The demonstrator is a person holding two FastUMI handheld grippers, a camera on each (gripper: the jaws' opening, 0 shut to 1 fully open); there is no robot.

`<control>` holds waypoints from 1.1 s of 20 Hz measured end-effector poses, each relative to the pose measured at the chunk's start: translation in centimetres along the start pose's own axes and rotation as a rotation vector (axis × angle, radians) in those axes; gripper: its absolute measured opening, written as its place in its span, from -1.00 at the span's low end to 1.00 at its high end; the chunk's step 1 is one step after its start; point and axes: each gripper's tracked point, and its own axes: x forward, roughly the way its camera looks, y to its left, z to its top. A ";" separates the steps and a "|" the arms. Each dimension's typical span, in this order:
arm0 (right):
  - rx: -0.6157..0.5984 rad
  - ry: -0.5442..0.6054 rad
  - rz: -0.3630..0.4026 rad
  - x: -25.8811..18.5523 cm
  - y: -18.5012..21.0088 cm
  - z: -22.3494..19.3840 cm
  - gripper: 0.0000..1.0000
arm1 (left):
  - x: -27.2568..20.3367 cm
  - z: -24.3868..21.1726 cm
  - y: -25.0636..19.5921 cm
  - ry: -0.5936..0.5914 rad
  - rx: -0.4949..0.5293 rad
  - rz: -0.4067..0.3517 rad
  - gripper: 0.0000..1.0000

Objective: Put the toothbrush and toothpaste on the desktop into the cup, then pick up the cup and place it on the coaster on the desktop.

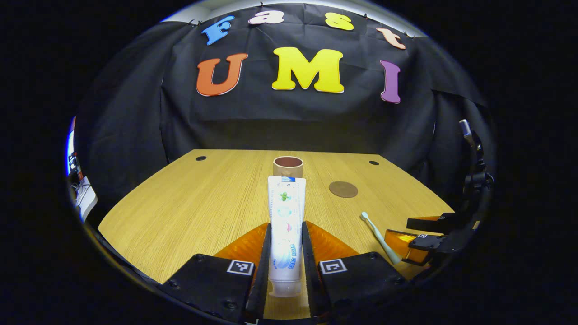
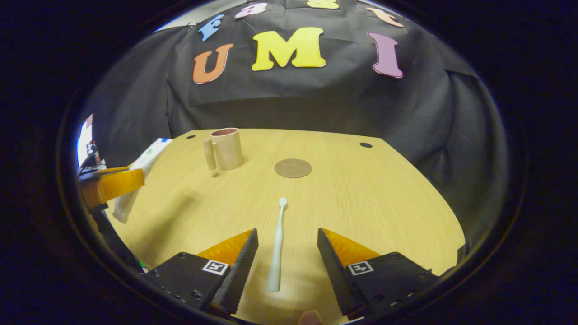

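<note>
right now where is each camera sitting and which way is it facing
Left gripper view: rides on the left gripper, looking along its fingers across the desk toward the cup; its fingers press on the toothpaste.
Right gripper view: rides on the right gripper, facing the same way over the desk; its open fingers flank the toothbrush.
Shared: cup, coaster, toothbrush, toothpaste, and each shows the other gripper at its edge.
</note>
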 end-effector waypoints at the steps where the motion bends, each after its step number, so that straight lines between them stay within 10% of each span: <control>1: 0.000 0.013 -0.011 0.7 0.1 0.1 0.59 | -0.3 0.6 0.1 -0.019 -0.002 -0.001 -0.22; 10: 0.044 0.120 -0.075 6.1 1.7 -0.3 0.38 | -0.6 1.9 2.2 -0.068 -0.047 0.000 -0.23; 15: 0.094 0.133 -0.075 6.8 1.9 -0.1 -0.57 | -0.4 2.4 3.6 -0.083 -0.067 0.019 -0.22; 16: 0.098 0.132 -0.062 7.2 1.8 -0.2 -0.48 | -0.2 2.6 3.8 -0.087 -0.070 0.018 -0.23; 17: 0.090 0.134 -0.055 6.8 1.9 -0.1 -0.87 | -0.1 2.7 3.8 -0.090 -0.075 0.017 -0.22; 22: 0.120 0.142 0.014 6.4 2.1 0.0 -0.99 | 0.5 4.2 3.6 -0.130 -0.080 0.005 -0.22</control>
